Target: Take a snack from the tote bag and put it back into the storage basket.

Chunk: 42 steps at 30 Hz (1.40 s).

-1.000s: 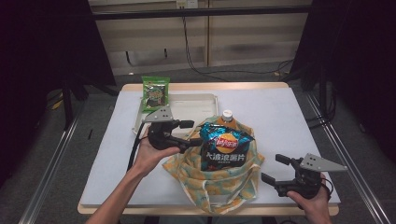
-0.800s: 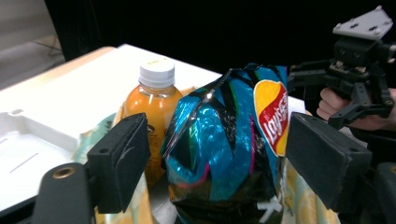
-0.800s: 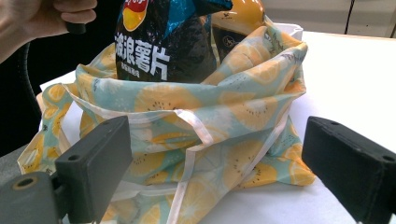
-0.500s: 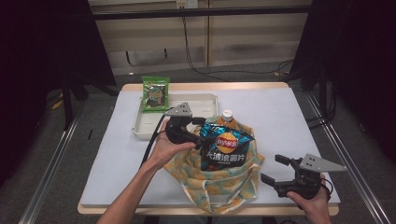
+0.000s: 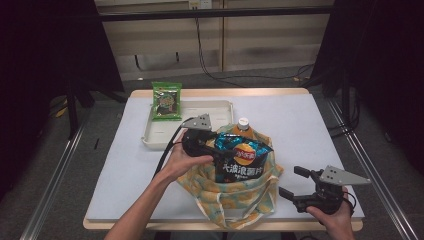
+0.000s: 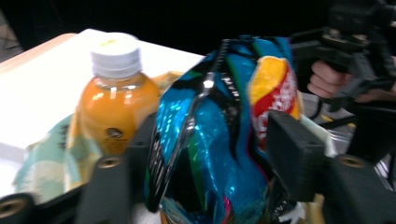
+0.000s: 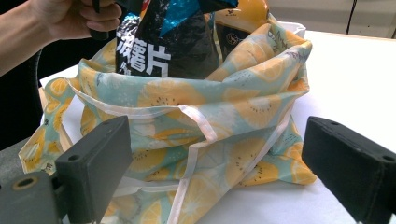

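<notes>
A blue chip bag stands in a lemon-print tote bag at the table's middle front, beside an orange drink bottle with a white cap. My left gripper reaches in from the left. Its jaws have just been closing, and in the left gripper view the pads press the crumpled chip bag from both sides, with the bottle behind it on the left. My right gripper rests open near the front right edge, its jaws apart and aimed at the tote bag.
A white tray lies behind the tote on the left, with a green snack packet leaning on its far rim. The white table top stretches bare to the right. Dark rails and cables surround the table.
My left gripper has moved right, up against the chip bag's upper left edge, and its jaws have narrowed around it. The right hand has stayed put.
</notes>
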{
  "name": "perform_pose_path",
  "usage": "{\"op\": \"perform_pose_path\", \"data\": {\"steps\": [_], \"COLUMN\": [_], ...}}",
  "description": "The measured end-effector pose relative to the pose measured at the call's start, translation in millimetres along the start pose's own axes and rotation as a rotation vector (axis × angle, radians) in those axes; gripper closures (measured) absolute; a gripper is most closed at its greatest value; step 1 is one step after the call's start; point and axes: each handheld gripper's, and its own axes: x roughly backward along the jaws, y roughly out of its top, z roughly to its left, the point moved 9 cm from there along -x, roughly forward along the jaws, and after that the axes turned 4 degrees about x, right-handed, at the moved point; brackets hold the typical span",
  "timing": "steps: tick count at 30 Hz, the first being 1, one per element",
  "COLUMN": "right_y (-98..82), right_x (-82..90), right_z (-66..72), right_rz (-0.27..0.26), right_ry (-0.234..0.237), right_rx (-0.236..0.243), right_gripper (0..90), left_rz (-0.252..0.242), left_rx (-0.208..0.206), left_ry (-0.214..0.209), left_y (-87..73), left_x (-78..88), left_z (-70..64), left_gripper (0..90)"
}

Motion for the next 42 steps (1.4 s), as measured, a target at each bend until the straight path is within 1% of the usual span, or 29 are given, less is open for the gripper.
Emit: {"op": "perform_pose_path", "data": {"steps": [2, 3, 5, 9, 11, 13, 14, 17, 18, 20, 21, 22, 23, 25, 26, 27, 28, 29, 30, 31, 34, 35, 36, 37, 42], "right_y": [0.0, -0.1, -0.3, -0.7, -0.5, -0.5, -0.7, -0.6, -0.7, -0.8, -0.9, -1.0, -0.8, -0.8, -0.8, -0.9, -1.0, -0.9, -1.1, -1.1, -0.8, -1.0, -0.9, -0.7, -0.6], "right_x": [-0.2, -0.4, -0.6, -0.5, -0.4, 0.9, 1.2, 1.1, 0.9, 0.6, 0.5, 0.7, 0.9, 1.0, 0.9, 0.9, 0.9, 0.8, 0.7, 0.6, 0.6, 0.6, 0.7, 0.8, 1.0], "right_z": [0.0, 0.1, 0.2, -0.3, -1.6, -3.9, -4.7, -3.4, -2.9, -2.9, -3.1, -3.7, -3.8, -4.0, -3.8, -3.7, -3.9, -3.7, -3.7, -3.7, -3.8, -3.7, -3.9, -4.3, -4.8], "right_rz": [0.001, 0.002, 0.004, 0.006, 0.003, 0.001, 0.002, 0.001, 0.003, 0.004, 0.004, 0.004, 0.003, 0.002, 0.003, 0.003, 0.004, 0.003, 0.004, 0.004, 0.002, 0.003, 0.003, 0.001, 0.0], "right_ry": [0.001, 0.0, -0.002, -0.005, -0.008, -0.014, -0.016, -0.014, -0.013, -0.013, -0.012, -0.012, -0.014, -0.014, -0.013, -0.013, -0.013, -0.012, -0.013, -0.012, -0.014, -0.013, -0.015, -0.016, -0.017], "right_rx": [0.007, 0.009, 0.011, 0.012, 0.009, -0.004, 0.001, 0.0, 0.0, 0.001, 0.001, 0.001, -0.003, -0.003, -0.003, -0.004, 0.0, 0.0, 0.001, 0.001, -0.004, -0.005, -0.006, -0.004, 0.001], "right_gripper": [8.2, 8.2, 8.2, 8.2, 8.2, 8.2, 8.2, 8.2, 8.2, 8.2, 8.2, 8.2, 8.2, 8.2, 8.2, 8.2, 8.2, 8.2, 8.2, 8.2, 8.2, 8.2, 8.2, 8.2, 8.1], "left_rz": [0.005, 0.006, 0.004, -0.003, 0.003, 0.006, 0.003, 0.006, 0.006, 0.007, -0.001, -0.007, -0.01, -0.016, -0.014, -0.014, -0.021, -0.014, -0.015, -0.025, -0.034, -0.042, -0.039, -0.052, -0.071], "left_rx": [-0.006, -0.004, -0.001, 0.006, 0.001, 0.001, 0.006, 0.0, 0.006, 0.008, 0.016, 0.021, 0.025, 0.036, 0.037, 0.034, 0.037, 0.031, 0.028, 0.031, 0.02, 0.021, 0.022, 0.025, 0.028], "left_ry": [-0.006, -0.001, -0.01, -0.038, -0.042, -0.039, -0.043, -0.036, -0.046, -0.028, -0.037, -0.031, -0.041, -0.039, -0.045, -0.039, -0.049, -0.041, -0.041, -0.052, -0.046, -0.045, -0.041, -0.045, -0.039], "left_y": [-0.1, -0.1, -0.4, -1.9, -2.4, -2.9, -2.9, -2.7, -2.6, -2.1, -1.6, -1.2, -1.2, -0.5, -0.4, 0.0, 1.0, 1.1, 1.8, 3.2, 6.4, 8.0, 9.2, 11.6, 18.6], "left_x": [0.4, 1.1, 3.1, 6.6, 8.2, 8.9, 8.7, 9.2, 9.3, 10.2, 10.1, 10.1, 9.8, 9.3, 9.4, 9.8, 9.6, 10.1, 10.4, 10.3, 10.3, 10.4, 11.0, 11.3, 15.9], "left_z": [-2.4, -2.6, -3.1, -5.4, -6.8, -7.6, -8.7, -10.0, -11.3, -10.9, -11.5, -11.1, -11.7, -12.2, -13.1, -13.0, -14.5, -14.7, -15.2, -16.9, -19.6, -20.6, -21.2, -22.3, -23.3], "left_gripper": [48.4, 51.1, 57.5, 65.2, 70.5, 73.4, 74.4, 77.7, 79.1, 80.4, 81.4, 81.9, 82.8, 83.4, 83.6, 83.9, 84.0, 84.1, 84.2, 84.3, 84.3, 84.4, 84.4, 84.4, 84.5]}}
